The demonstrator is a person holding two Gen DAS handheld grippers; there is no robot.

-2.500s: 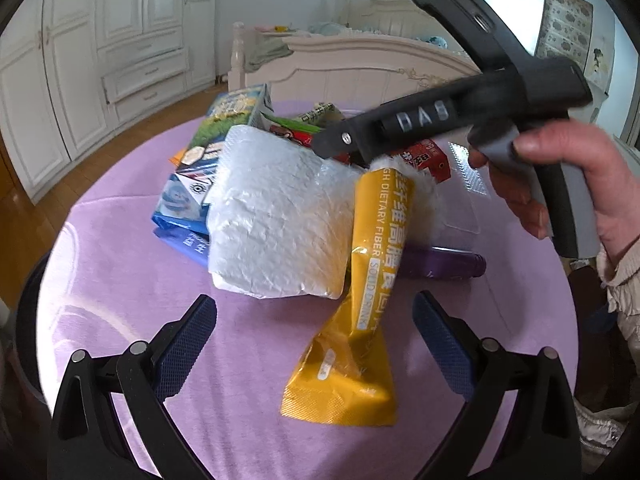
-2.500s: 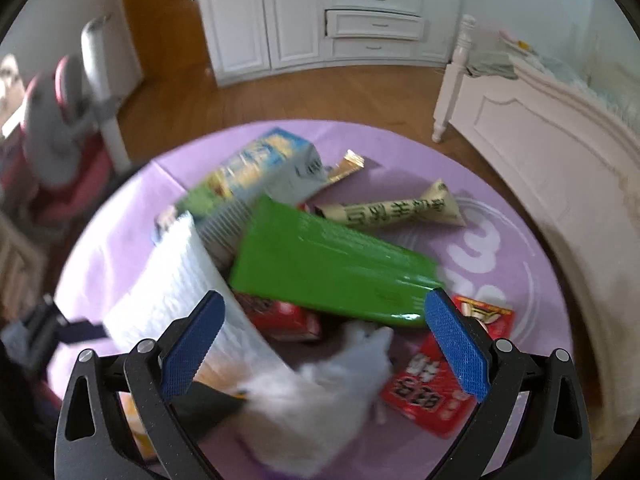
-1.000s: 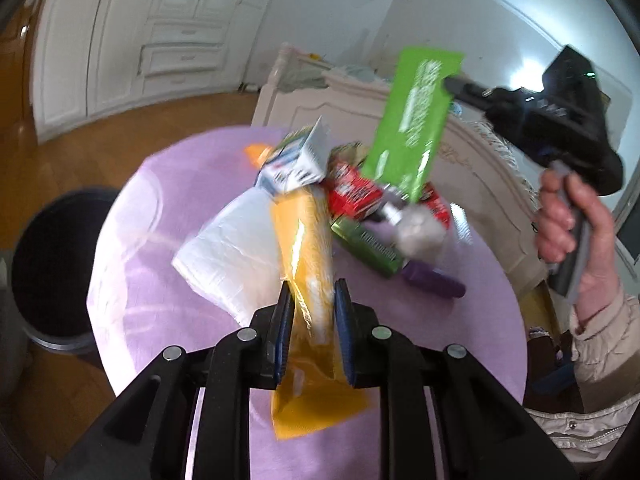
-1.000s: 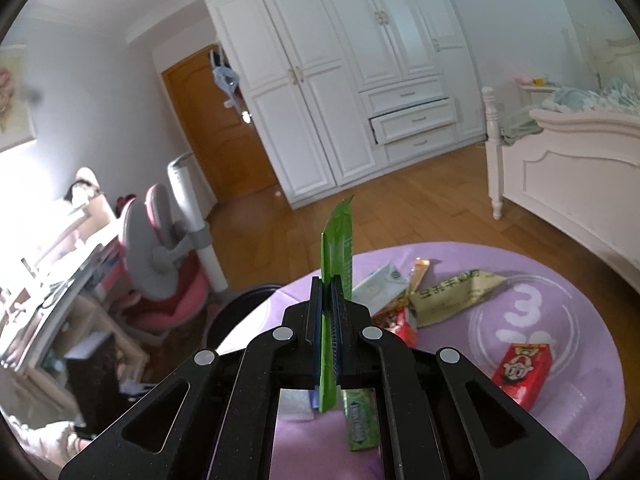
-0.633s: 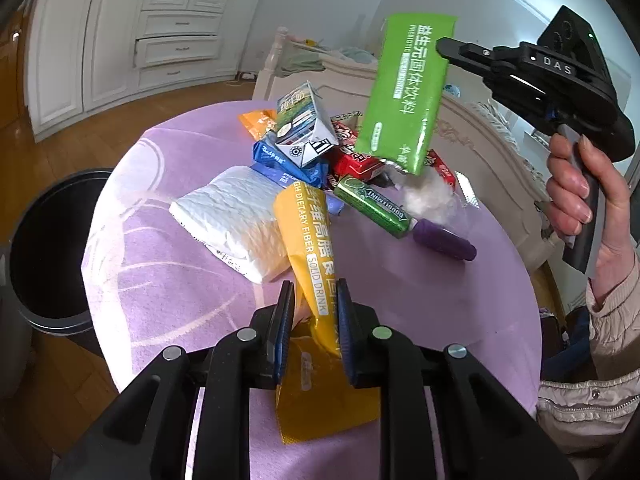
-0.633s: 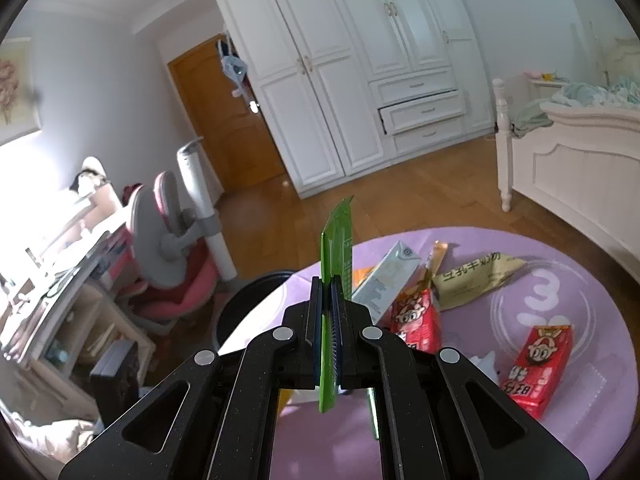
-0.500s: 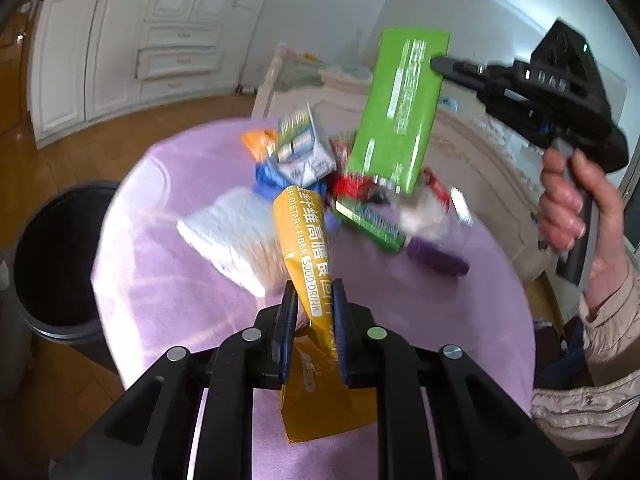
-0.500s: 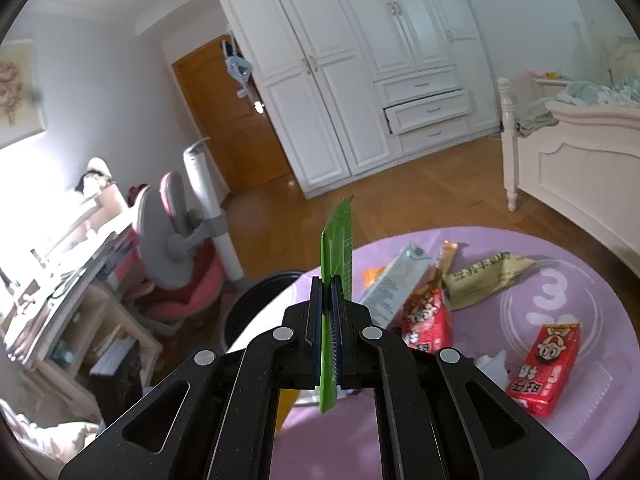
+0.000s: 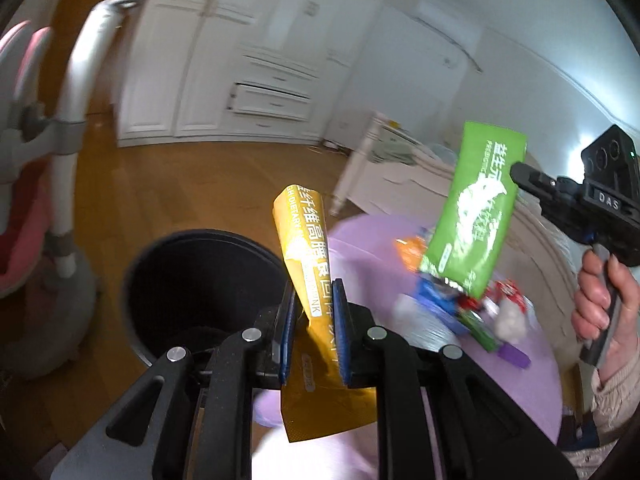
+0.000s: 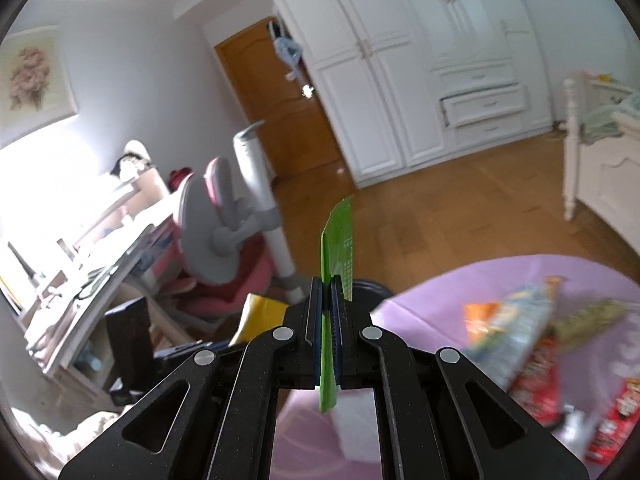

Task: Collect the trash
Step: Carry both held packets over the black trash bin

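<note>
A yellow drink sachet [image 9: 310,276] is clamped in the left gripper [image 9: 312,320] beside the black bin [image 9: 200,280] at centre-left, a green packet [image 10: 338,256] is pinched in the right gripper [image 10: 329,332], neither yet dropped, while more wrappers [image 9: 472,312] remain on the purple table [image 9: 536,380] at right.

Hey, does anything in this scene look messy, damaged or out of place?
Yes. Wrappers and cartons lie in a loose heap on the purple table, not in the black bin beside it. The yellow pouch in the left gripper is creased and bent.
</note>
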